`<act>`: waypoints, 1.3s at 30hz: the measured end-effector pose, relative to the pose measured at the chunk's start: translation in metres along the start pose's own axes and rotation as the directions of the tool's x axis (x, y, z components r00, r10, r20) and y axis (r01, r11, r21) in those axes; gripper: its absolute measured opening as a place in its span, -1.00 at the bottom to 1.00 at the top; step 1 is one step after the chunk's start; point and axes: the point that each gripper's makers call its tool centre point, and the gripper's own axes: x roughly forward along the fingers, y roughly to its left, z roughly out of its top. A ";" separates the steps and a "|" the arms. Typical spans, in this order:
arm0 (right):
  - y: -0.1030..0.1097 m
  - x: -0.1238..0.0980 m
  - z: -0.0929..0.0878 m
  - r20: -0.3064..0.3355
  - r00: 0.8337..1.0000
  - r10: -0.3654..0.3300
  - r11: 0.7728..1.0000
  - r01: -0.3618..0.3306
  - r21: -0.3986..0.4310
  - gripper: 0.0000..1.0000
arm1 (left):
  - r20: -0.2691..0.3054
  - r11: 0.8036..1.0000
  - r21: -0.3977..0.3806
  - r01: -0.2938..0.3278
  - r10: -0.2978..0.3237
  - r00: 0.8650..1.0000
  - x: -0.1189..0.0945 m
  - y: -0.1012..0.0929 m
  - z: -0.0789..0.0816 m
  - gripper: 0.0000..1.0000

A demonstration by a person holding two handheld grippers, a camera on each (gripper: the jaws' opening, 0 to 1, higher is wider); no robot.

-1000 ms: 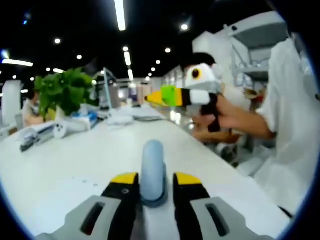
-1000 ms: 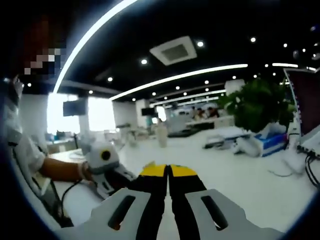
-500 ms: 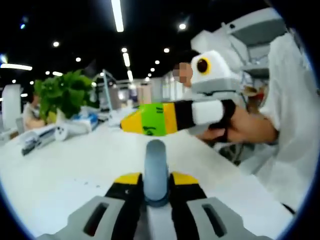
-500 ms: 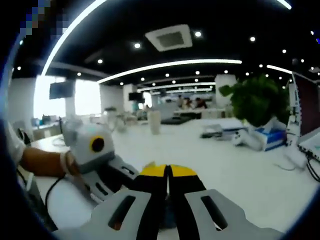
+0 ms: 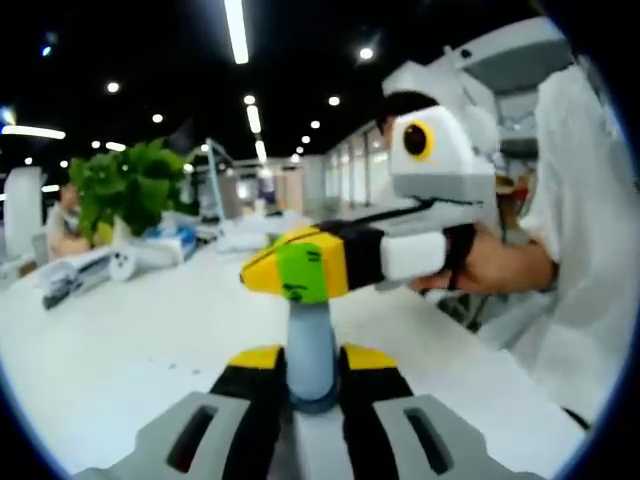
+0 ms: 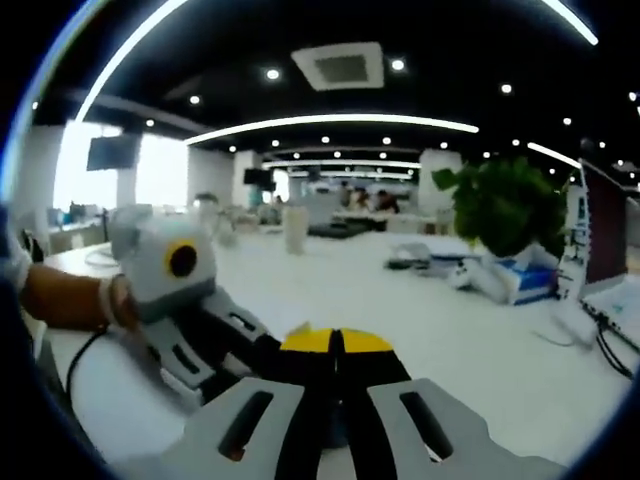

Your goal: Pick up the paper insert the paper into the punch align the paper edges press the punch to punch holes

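Left claw (image 5: 312, 362) pinching the grey punch handle (image 5: 311, 350) on the white bench (image 5: 120, 340), right claw (image 5: 295, 268) pressed together just above the handle

White sleeve (image 5: 590, 230); yellow-tipped grey gripper (image 5: 312, 362).

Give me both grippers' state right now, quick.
Left gripper: shut on the grey-blue punch handle.
Right gripper: jaws shut, nothing visibly between them; it hovers over the punch handle.
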 end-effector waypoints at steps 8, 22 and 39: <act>-0.010 -0.001 -0.016 -0.027 0.999 -0.030 0.999 0.031 0.020 -0.97 | 0.000 1.000 -0.002 0.001 -0.001 1.000 0.000 0.000 0.000 -0.53; -0.016 -0.005 -0.034 -0.068 0.998 -0.012 0.977 0.026 0.210 -0.96 | 0.000 1.000 -0.005 0.004 -0.004 1.000 -0.002 0.001 0.000 -0.53; 0.008 0.001 0.007 0.017 1.000 0.015 1.000 -0.015 -0.015 -0.92 | 0.001 1.000 -0.003 0.002 -0.002 1.000 -0.002 0.000 0.001 -0.53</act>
